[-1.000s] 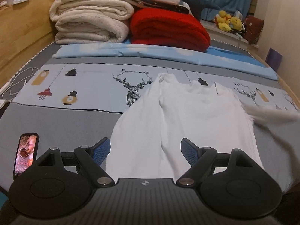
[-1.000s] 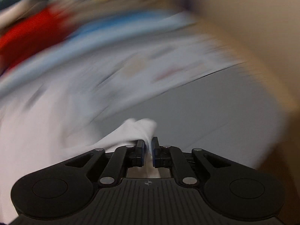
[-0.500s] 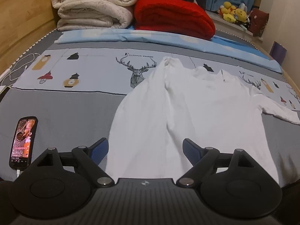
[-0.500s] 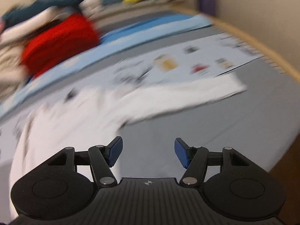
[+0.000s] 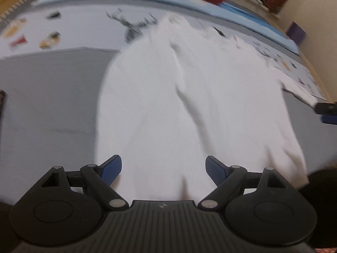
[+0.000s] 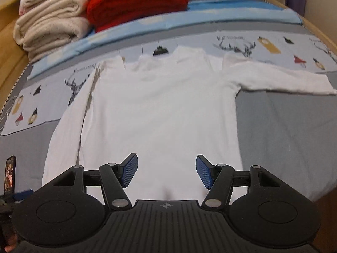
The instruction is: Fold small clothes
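A white long-sleeved top (image 6: 160,109) lies flat on the bed, collar away from me. One sleeve (image 6: 280,80) stretches out to the right; the other (image 6: 67,126) lies along the left side of the body. My right gripper (image 6: 166,171) is open and empty above the hem. My left gripper (image 5: 163,169) is open and empty above the hem's left part (image 5: 168,109); its view is blurred. The right gripper's tip shows at the left wrist view's right edge (image 5: 326,111).
A patterned grey and light-blue sheet (image 6: 284,130) covers the bed. A red blanket (image 6: 137,2) and folded cream blankets (image 6: 50,29) are stacked at the head. A phone (image 6: 9,175) lies at the left. A wooden frame (image 6: 6,63) borders the bed.
My right gripper let go of the right sleeve, opened, and swung back to the hem. The sleeve now lies stretched out. My left gripper moved forward and lower over the top.
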A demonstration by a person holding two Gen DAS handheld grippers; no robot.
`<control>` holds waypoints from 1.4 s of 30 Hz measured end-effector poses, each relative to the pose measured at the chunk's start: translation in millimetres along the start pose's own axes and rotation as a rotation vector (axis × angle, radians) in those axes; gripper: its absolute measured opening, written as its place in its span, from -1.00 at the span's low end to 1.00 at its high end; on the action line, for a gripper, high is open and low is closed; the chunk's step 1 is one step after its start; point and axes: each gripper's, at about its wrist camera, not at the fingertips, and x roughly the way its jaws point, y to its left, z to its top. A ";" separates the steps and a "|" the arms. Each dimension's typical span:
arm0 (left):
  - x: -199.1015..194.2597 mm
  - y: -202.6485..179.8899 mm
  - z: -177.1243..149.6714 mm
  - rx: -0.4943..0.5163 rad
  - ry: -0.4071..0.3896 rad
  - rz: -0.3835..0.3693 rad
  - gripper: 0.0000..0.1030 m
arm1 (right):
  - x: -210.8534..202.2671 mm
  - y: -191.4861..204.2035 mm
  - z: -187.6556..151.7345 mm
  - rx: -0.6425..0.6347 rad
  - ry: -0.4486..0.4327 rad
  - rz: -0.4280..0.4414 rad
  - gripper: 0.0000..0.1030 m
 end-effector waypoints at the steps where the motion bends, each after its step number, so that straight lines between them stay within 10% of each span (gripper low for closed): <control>1: 2.0 -1.4 -2.1 0.007 0.008 -0.016 0.75 | 1.1 4.0 -2.8 -0.004 0.013 -0.006 0.23; 22: 36.9 7.4 -14.2 0.031 0.139 0.066 0.75 | 11.8 41.6 -43.4 -0.059 0.085 -0.019 0.23; 23: 36.7 8.2 -13.8 0.036 0.136 0.083 0.69 | 11.6 41.8 -43.4 -0.060 0.084 -0.020 0.23; 27: 30.2 23.7 -6.2 -0.034 0.103 0.059 -0.89 | 11.6 40.1 -44.0 -0.053 0.085 -0.017 0.23; 28: 25.6 30.2 -3.1 -0.076 0.081 0.044 -0.98 | 11.7 39.4 -44.4 -0.055 0.086 -0.017 0.23; 42: -63.0 144.1 71.2 -0.340 -0.249 0.228 -0.99 | 18.2 40.0 -41.1 -0.062 0.096 -0.029 0.23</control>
